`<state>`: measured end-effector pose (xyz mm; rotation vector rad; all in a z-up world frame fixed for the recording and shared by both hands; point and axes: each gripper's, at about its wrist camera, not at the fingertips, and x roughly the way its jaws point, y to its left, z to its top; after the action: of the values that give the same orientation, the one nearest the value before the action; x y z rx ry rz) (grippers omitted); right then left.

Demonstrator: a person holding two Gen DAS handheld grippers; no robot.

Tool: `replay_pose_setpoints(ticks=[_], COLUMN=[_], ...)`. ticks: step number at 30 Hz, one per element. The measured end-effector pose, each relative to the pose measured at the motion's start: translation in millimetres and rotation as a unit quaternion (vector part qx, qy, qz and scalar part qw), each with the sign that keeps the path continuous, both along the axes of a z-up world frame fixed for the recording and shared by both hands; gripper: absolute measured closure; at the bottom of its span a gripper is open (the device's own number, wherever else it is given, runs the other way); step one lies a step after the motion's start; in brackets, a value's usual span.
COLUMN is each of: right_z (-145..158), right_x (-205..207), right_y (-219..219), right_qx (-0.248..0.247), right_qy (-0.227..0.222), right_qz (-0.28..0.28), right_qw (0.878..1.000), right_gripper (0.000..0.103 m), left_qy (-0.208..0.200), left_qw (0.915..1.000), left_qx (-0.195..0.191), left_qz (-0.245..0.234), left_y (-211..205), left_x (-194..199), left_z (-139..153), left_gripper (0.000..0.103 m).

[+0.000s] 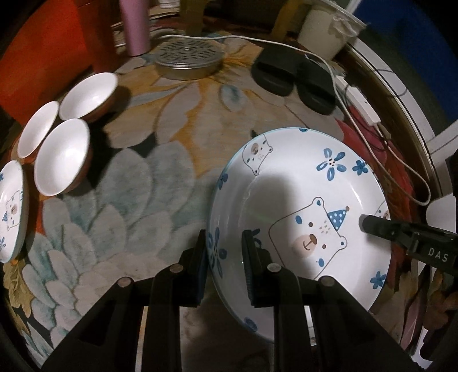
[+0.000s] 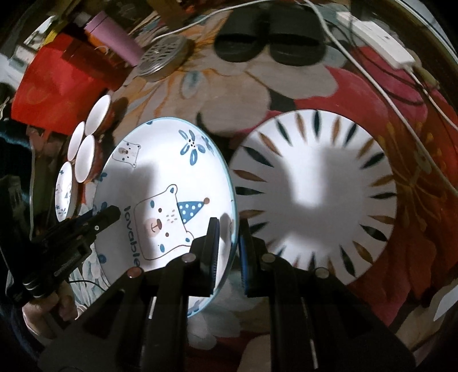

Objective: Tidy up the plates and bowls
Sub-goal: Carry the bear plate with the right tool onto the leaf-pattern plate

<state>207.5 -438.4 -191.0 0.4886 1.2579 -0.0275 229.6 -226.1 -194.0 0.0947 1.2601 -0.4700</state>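
While tilted, both tongs (image 1: pixel 224 263) on bear plate (image 1: pixel 300 183)

surface: floral rug (image 1: pixel 160 183) carrying everything
left edge: three white bowls (image 1: pixel 61 157) sitting clustered, small bear plate (image 1: pixel 11 211) lying beside
right: leaf-pattern plate (image 2: pixel 315 194) lying flat
far side: slippers (image 1: pixel 292 80), metal steamer tray (image 1: pixel 189 57), pink bottle (image 1: pixel 134 25), white cable (image 1: pixel 355 114) resting

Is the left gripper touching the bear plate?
Touching. In the left wrist view the left gripper has one finger on each side of the bear plate rim, pads pressed on it.
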Motion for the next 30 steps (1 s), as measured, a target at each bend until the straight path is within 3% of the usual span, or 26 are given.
replay_pose_setpoints(ticks=[30], right_z=[-35], right_x=[-59], right_y=[-120], right_qx=[-0.009], right_qy=[0.04], right_qz=[-0.117], right_qw=[0.992], right_gripper=[0.089], left_qy=[0.014], left_qw=[0.9947], left_qx=[0.011], left_qz=[-0.102], left_y=[-150], left_x=[-23], left_z=[-25], left_gripper=[0.082])
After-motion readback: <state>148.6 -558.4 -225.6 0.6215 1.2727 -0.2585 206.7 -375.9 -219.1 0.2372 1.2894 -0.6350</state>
